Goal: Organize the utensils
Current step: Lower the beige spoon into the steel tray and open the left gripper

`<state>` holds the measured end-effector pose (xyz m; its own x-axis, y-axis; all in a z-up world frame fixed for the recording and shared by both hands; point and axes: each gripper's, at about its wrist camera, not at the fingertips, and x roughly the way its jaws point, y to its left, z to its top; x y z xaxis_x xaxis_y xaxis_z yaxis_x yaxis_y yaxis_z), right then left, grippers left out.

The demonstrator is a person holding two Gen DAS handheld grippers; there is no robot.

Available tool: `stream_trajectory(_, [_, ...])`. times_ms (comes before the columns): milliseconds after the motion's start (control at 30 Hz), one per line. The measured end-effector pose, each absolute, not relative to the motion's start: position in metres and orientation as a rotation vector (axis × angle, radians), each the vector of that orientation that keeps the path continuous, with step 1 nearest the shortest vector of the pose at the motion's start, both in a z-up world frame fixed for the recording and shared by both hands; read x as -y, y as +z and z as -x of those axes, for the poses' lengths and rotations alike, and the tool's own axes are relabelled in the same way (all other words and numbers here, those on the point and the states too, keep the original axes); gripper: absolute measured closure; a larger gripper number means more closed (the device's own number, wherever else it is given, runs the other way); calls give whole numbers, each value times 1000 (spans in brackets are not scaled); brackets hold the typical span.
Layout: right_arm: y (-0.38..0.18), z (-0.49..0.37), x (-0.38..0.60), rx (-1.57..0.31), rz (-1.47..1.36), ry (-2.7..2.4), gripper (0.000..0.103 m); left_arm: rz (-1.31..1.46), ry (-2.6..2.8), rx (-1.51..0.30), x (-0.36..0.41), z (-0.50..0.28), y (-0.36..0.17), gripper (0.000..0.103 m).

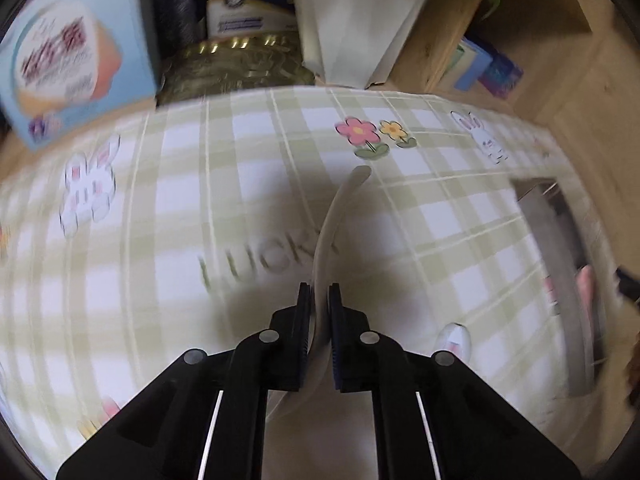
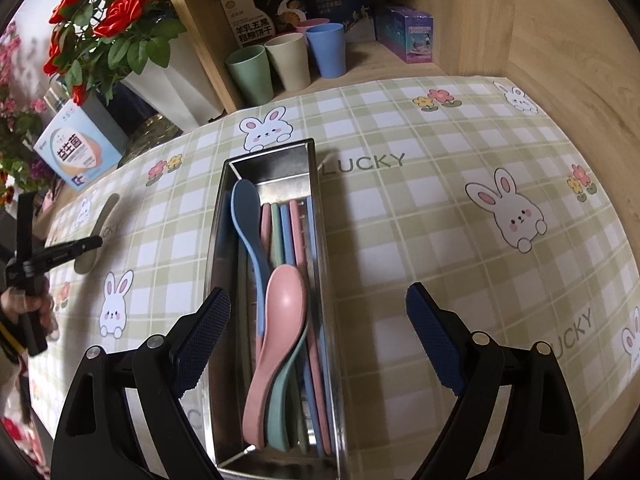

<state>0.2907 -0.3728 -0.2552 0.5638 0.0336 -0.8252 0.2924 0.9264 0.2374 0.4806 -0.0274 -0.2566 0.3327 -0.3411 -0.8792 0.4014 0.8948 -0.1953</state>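
Everywhere, bunny-print checked tablecloth (image 2: 440,208).

Cloth (image 2: 440,208) right of tray (image 2: 320,280) bare; cups (image 2: 288,60) block rear.

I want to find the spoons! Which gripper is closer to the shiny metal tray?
Right. The right gripper hovers open directly over the shiny metal tray; the left gripper grips a beige spoon beside it.
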Motion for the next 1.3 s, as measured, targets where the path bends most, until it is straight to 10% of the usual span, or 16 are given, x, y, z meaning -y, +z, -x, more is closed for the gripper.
stream_trajectory(567, [-250,-265,412,-917,-420,-153,17,241,-732,-1221,188,-352,-225,94])
stream_trajectory(1200, [-252,-253,438,-881,-464,-142,17,262,-593,-1269,266,-379,-248,94])
stream_trajectory(1300, [-250,-250,440,-879,-468,-146,17,221,-637,-1235,269,-381,-240,81])
